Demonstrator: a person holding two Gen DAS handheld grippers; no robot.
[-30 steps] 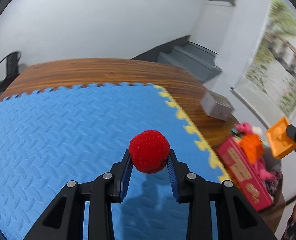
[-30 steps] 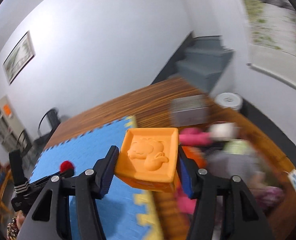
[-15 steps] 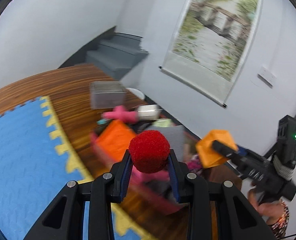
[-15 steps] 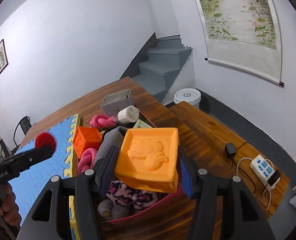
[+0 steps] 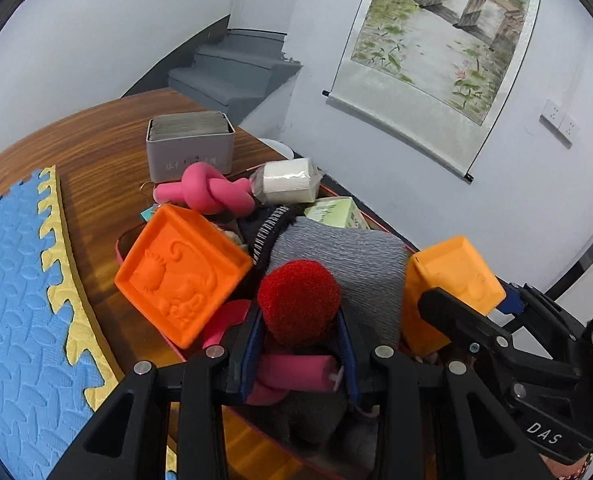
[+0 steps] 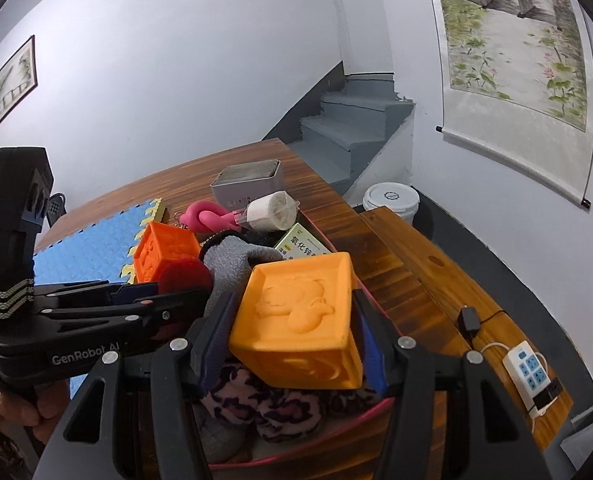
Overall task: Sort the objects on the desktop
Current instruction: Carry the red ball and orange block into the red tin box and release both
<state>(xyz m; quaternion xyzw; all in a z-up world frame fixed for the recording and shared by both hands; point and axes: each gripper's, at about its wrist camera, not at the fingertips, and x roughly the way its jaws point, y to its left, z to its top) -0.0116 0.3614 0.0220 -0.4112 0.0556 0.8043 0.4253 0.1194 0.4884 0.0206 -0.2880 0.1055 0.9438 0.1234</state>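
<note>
My left gripper (image 5: 299, 354) is shut on a red fuzzy ball (image 5: 298, 299) and holds it above the full red bin (image 5: 122, 240). My right gripper (image 6: 292, 354) is shut on a light orange embossed block (image 6: 302, 320) over the same bin (image 6: 370, 404); that block also shows in the left wrist view (image 5: 452, 276). In the bin lie a darker orange block (image 5: 180, 272), a pink knotted toy (image 5: 208, 194), a white roll (image 5: 286, 182), a grey sock (image 5: 336, 256) and a green box (image 5: 332, 212).
A grey tin (image 5: 190, 146) stands on the wooden table (image 5: 96, 148) behind the bin. A blue foam mat with a yellow edge (image 5: 12, 280) lies to the left. A power strip (image 6: 530, 368) lies on a bench to the right.
Both grippers have swung from the blue mat to above the red bin and come close together. Each keeps hold of its object.
</note>
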